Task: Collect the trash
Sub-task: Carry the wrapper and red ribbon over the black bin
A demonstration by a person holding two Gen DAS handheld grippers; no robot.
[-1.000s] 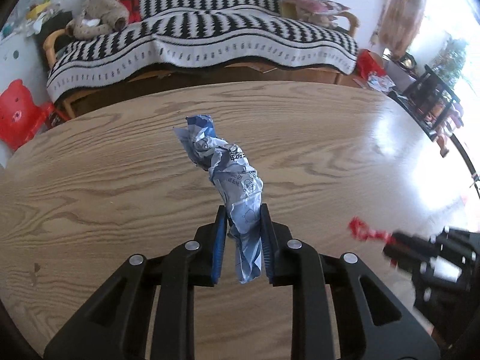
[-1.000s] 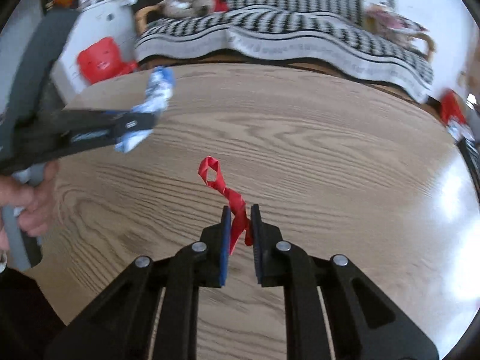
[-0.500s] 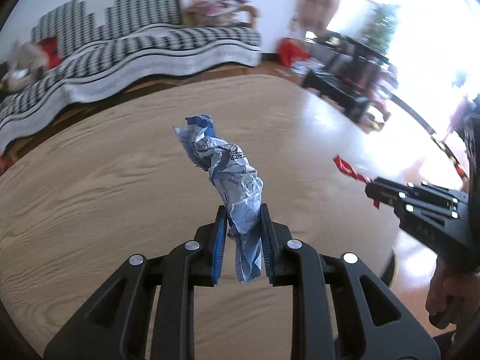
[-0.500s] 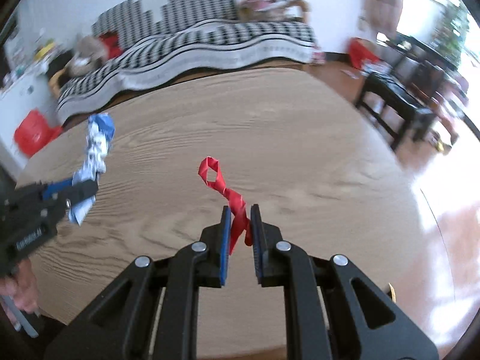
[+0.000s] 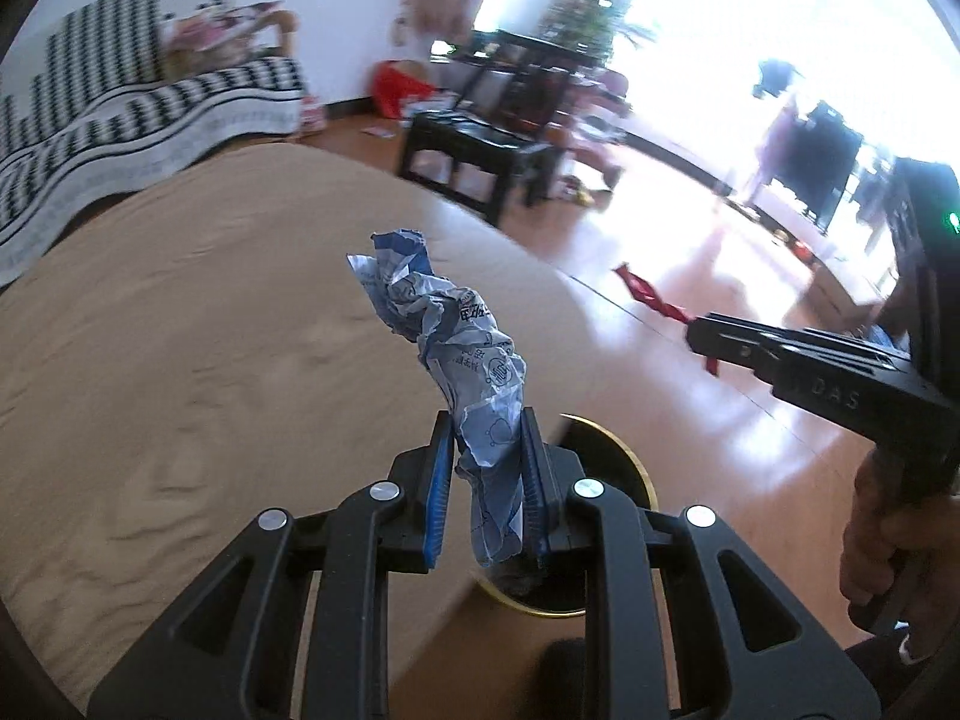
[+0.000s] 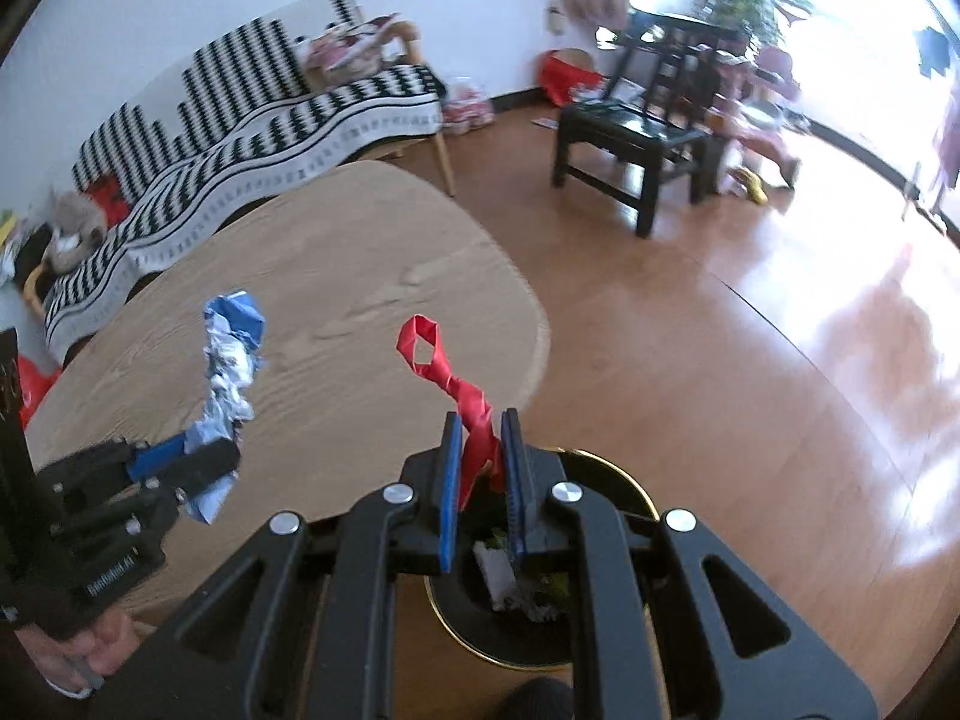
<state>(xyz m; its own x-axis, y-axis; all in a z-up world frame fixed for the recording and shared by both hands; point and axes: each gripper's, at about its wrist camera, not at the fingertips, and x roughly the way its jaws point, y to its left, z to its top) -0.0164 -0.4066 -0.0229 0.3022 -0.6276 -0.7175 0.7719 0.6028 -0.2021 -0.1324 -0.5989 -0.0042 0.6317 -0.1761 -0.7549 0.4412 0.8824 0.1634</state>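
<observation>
My left gripper (image 5: 483,468) is shut on a crumpled blue and white wrapper (image 5: 456,336), held over the edge of the wooden table (image 5: 180,330). My right gripper (image 6: 483,474) is shut on a twisted red strip (image 6: 447,372). Both hang above a black round bin with a gold rim (image 6: 606,612) on the floor, with white and green scraps inside. The bin also shows in the left wrist view (image 5: 606,456). The right gripper (image 5: 696,333) with the red strip (image 5: 645,294) shows to the right in the left wrist view. The left gripper (image 6: 198,468) with the wrapper (image 6: 231,354) shows at the left in the right wrist view.
A black chair (image 6: 636,132) stands on the shiny wooden floor (image 6: 750,390) beyond the table. A striped black and white sofa (image 6: 252,120) lines the back wall. A red bag (image 6: 567,75) lies near the wall.
Both grippers have swung right, off the middle of the table to its edge. The bin on the floor has come into view under them. Both still hold their trash.
</observation>
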